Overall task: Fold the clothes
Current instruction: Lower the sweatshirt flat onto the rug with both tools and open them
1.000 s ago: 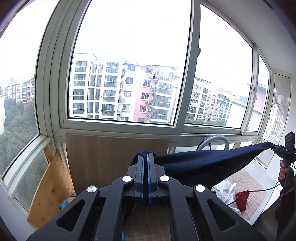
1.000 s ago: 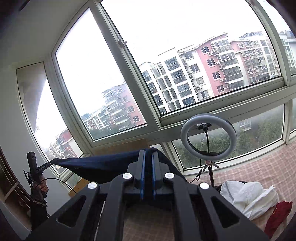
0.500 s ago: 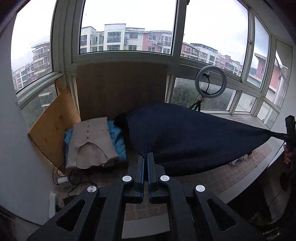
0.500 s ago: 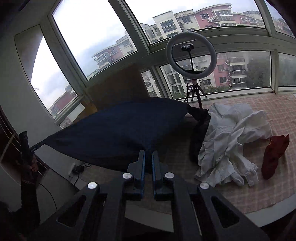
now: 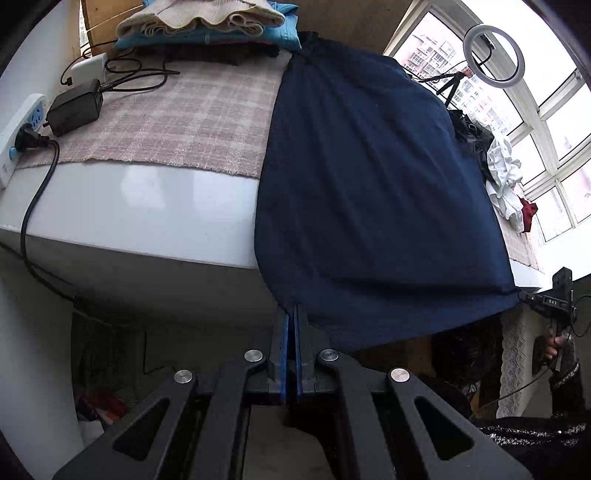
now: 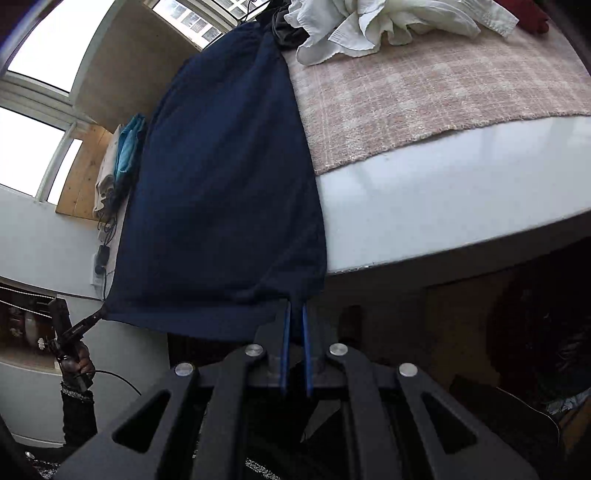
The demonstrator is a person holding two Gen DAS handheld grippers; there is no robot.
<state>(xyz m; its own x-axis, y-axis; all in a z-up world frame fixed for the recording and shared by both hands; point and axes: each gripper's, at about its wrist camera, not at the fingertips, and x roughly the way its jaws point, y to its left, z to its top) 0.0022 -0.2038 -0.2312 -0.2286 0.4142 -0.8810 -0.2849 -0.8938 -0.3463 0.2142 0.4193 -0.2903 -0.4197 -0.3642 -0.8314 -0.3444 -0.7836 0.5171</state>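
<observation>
A navy blue garment (image 5: 369, 177) lies stretched over the checked cloth on the table, its near end hanging past the table's front edge. My left gripper (image 5: 290, 314) is shut on the garment's near left corner. My right gripper (image 6: 295, 308) is shut on the near right corner of the same garment (image 6: 221, 184). Each view shows the other gripper at the far corner: the right gripper (image 5: 526, 297) in a hand at the right, the left gripper (image 6: 98, 315) in a hand at the left.
A folded beige and blue stack (image 5: 207, 22) sits at the back left. A black adapter (image 5: 75, 107), power strip (image 5: 18, 129) and cables lie at the left edge. White clothes (image 6: 388, 26), a red item (image 5: 528, 214) and a ring light (image 5: 493, 55) are at the right.
Both grippers have swung down from facing the windows to below the table's front edge. The navy garment, held up in the air before, now lies spread over the table.
</observation>
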